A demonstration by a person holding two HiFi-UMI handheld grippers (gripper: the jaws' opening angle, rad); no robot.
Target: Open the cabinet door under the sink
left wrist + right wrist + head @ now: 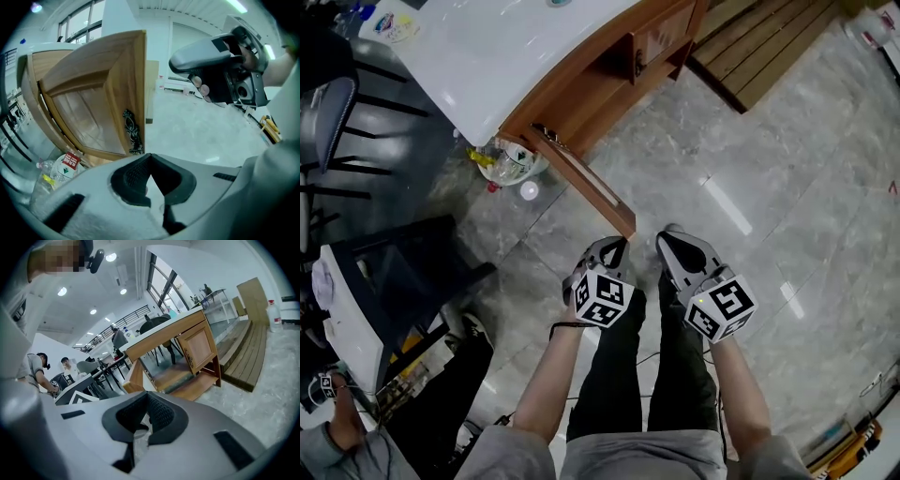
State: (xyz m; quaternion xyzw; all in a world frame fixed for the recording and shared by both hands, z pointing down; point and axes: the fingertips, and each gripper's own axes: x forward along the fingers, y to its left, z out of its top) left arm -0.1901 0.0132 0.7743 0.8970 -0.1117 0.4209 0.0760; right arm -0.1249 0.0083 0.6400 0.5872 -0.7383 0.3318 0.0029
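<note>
The wooden cabinet door with a raised panel (586, 183) was found standing wide open under the white curved sink countertop (487, 56), its free edge swung out over the grey marbled tile floor (750, 169). A dark ornate metal handle (132, 132) was seen on the door's face close to that free edge. Clear plastic bottles with printed labels (511, 161) were seen lying on the floor beside the open cabinet, under the countertop's edge.

The left gripper (617, 246) was held just at the door's outer end, with its tips pointed at the edge. Its jaws were pressed together with nothing gripped between them, and the door and handle were seen just beyond the tips, not touched. The right gripper (668, 239) was held beside the left one, clear of the door and over bare floor. Its jaws were likewise closed on nothing.

A second small wooden cabinet door (199, 345) was seen shut farther along the same unit, beyond the open one
</note>
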